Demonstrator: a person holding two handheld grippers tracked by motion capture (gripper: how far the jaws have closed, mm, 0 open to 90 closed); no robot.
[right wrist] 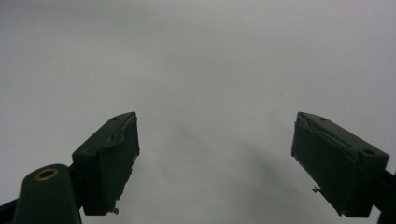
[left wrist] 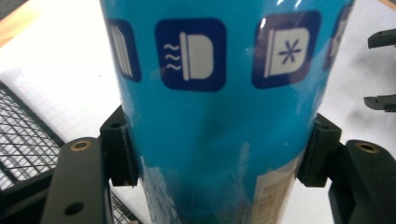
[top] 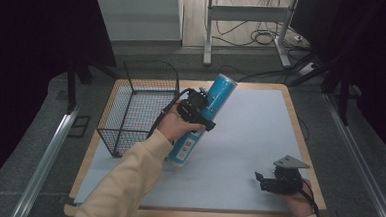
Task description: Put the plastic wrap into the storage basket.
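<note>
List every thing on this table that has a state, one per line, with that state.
Blue can: tilted, held across its middle, lower end near the table.
Left gripper: jaws shut on the blue can, pads pressing both sides.
Right gripper: jaws open, nothing between them, low over the table.
Wire basket: upright at the table's left edge, looks empty.

Probably a lab: bare test table (top: 259, 142), trailing floor cables (top: 257, 37).

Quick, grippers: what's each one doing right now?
Left gripper: closed on the blue can.
Right gripper: open, holding nothing.
</note>
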